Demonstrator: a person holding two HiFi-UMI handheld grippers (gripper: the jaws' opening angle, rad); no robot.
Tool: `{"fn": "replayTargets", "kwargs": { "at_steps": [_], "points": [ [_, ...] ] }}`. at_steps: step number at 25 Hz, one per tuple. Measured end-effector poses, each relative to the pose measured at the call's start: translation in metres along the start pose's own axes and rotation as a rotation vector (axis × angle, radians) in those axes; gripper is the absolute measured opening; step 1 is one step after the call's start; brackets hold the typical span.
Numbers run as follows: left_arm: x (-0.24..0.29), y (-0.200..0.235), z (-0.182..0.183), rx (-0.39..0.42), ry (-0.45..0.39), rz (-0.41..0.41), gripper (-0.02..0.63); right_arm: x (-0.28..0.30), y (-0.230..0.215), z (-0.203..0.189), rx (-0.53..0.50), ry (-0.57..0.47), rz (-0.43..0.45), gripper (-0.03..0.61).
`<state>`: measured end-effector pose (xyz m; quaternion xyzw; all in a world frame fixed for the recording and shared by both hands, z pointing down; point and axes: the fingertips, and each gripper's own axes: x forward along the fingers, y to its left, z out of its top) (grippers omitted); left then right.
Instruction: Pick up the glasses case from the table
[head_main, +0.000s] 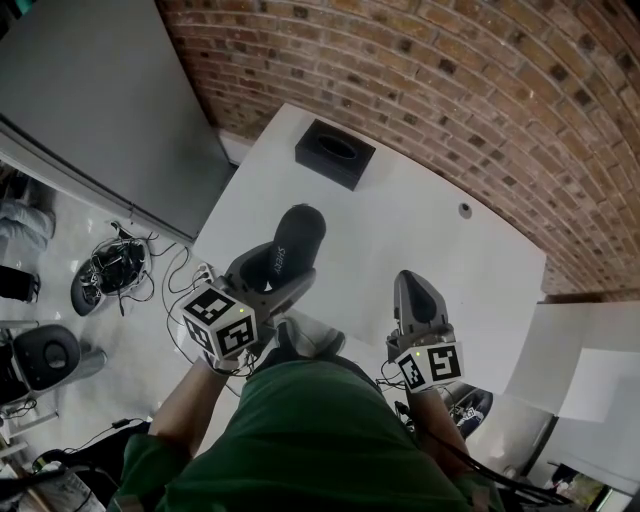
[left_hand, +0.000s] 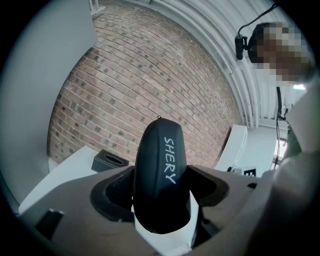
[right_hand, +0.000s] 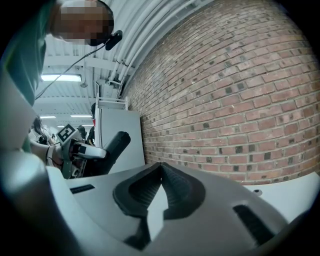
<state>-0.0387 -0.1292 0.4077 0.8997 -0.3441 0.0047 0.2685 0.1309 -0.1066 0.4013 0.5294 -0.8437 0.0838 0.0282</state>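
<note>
My left gripper (head_main: 285, 268) is shut on the black glasses case (head_main: 293, 240), which sticks out forward past the jaws, lifted off the white table (head_main: 430, 230). In the left gripper view the glasses case (left_hand: 160, 175) fills the gap between the jaws, its white lettering facing up, with my left gripper (left_hand: 161, 187) clamped on its sides. My right gripper (head_main: 416, 293) hovers over the table's near right part, shut on nothing. The right gripper view shows my right gripper (right_hand: 161, 172) with its pads pressed together, and the held glasses case (right_hand: 114, 146) off to the left.
A black tissue box (head_main: 335, 154) stands at the table's far end near the brick wall (head_main: 480, 90). A small round hole (head_main: 465, 210) sits in the tabletop at right. Cables and chair bases (head_main: 110, 268) lie on the floor to the left.
</note>
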Motion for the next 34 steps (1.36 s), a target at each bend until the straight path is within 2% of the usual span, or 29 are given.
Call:
{"fn": "replayTargets", "kwargs": {
  "at_steps": [34],
  "points": [
    [0.006, 0.013, 0.0, -0.005, 0.028, -0.027, 0.321, 0.005, 0.003, -0.001, 0.006, 0.007, -0.034, 0.003]
  ]
}}
